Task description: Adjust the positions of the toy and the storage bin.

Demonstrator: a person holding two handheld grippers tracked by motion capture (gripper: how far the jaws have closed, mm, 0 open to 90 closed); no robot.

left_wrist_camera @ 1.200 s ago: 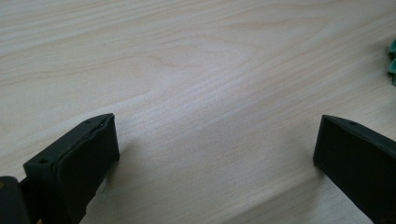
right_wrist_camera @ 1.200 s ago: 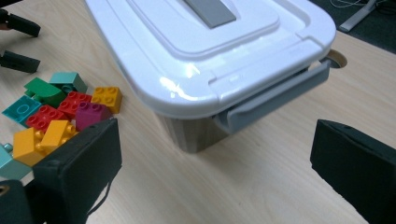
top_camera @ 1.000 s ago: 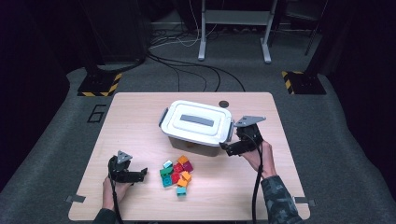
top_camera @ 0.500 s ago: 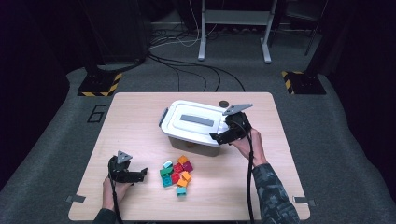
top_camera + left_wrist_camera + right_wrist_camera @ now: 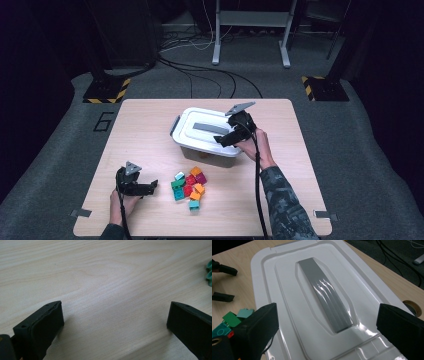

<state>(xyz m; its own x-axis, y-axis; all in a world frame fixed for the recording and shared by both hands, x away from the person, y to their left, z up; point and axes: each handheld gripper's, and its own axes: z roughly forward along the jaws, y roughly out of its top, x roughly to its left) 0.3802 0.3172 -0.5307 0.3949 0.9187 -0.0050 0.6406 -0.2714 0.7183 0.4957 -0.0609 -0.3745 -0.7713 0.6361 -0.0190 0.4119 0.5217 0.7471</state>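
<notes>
A white plastic box (image 5: pixel 200 145) with a closed lid (image 5: pixel 312 272) and a grey handle (image 5: pixel 327 307) stands in the middle of the table. My right gripper (image 5: pixel 226 139) hovers over the lid's right end, open, its jaws spread either side of the handle (image 5: pixel 210 128). A heap of several coloured blocks (image 5: pixel 190 186) lies in front of the box. My left gripper (image 5: pixel 148 187) rests low on the table left of the heap, open, with bare wood between its jaws. A green block (image 5: pixel 209 271) peeks in at the right edge of the left gripper view.
The wooden table (image 5: pixel 135 130) has free room at its left and far right. A roll of tape (image 5: pixel 412 307) lies beyond the box. Cables (image 5: pixel 210 75) and stand feet sit on the grey floor behind the table.
My right gripper has moved left from beside the box to above the lid's right end. The left gripper and the blocks have stayed put.
</notes>
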